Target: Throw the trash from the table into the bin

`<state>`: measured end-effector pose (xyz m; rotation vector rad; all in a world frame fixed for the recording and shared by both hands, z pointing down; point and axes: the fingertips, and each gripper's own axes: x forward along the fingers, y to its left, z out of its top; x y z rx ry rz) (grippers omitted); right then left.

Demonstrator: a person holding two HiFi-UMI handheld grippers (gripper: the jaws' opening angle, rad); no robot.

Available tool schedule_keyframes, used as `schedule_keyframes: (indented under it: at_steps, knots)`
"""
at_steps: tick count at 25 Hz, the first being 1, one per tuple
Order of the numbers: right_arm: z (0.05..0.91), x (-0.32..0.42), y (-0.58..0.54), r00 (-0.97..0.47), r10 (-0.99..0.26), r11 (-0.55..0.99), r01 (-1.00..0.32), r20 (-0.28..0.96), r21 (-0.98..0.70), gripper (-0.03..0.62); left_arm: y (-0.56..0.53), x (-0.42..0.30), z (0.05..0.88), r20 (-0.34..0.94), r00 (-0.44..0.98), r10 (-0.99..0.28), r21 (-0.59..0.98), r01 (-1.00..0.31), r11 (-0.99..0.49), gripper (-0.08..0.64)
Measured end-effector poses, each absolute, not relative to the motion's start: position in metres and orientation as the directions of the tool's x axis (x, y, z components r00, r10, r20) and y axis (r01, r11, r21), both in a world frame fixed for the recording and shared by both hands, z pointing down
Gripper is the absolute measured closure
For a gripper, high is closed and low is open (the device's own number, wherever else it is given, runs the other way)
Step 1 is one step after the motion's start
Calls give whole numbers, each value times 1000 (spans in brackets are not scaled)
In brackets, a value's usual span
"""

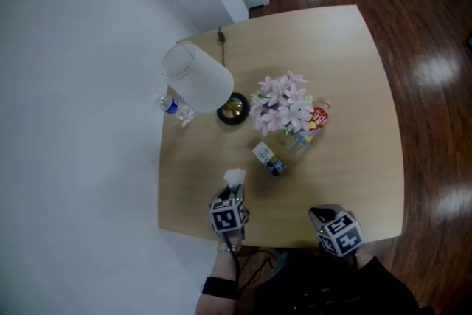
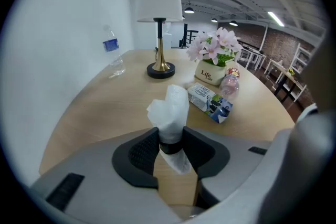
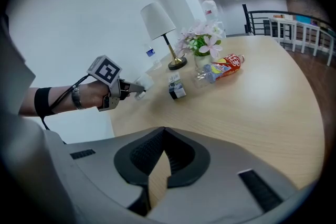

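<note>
Pinching the crumpled tissue [image 2: 171, 106] mid-length, near the small carton [image 2: 209, 102], the left tool [image 2: 170, 144] holds something likely soft and featherlight; the right tool [image 3: 164, 157] sits closed, empty.

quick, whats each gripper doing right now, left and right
Left gripper: closed on the crumpled white tissue.
Right gripper: closed, nothing between its jaws.

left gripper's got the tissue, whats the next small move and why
Probably lift the left gripper straight up off the table: its jaws are pinched on the white tissue, so the grip looks made. No bin shows in any view, so clear the tabletop first, then look for it.
</note>
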<state>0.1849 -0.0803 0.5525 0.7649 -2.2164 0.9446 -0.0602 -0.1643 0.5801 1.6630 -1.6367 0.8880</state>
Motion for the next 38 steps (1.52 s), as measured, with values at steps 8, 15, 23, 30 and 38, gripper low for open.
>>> schedule_keyframes:
  at_steps: [8,15,23,30,38]
  knots:
    - [539,148,-60,-674,-231,656,-640,702,-400,586,-87,-59,539,789,29,-613,31,-999,-7,410]
    - [530,111,-32,-686,-173,729,-572,707,-376,586,-18,-75,536,787,9,-617,62,-996,65,411]
    - [535,54,9,-687,-59,821,-446,724,-356,586,62,-123,549,789,-76,-610,79,-971,224,411]
    - [548,-9,67,-656,117,904,-240,746,-353,586,159,-169,581,821,-168,-545,103,-897,431,411]
    - [569,-62,127,-582,257,928,-74,771,-365,586,227,-192,633,856,-189,-481,140,-811,568,413]
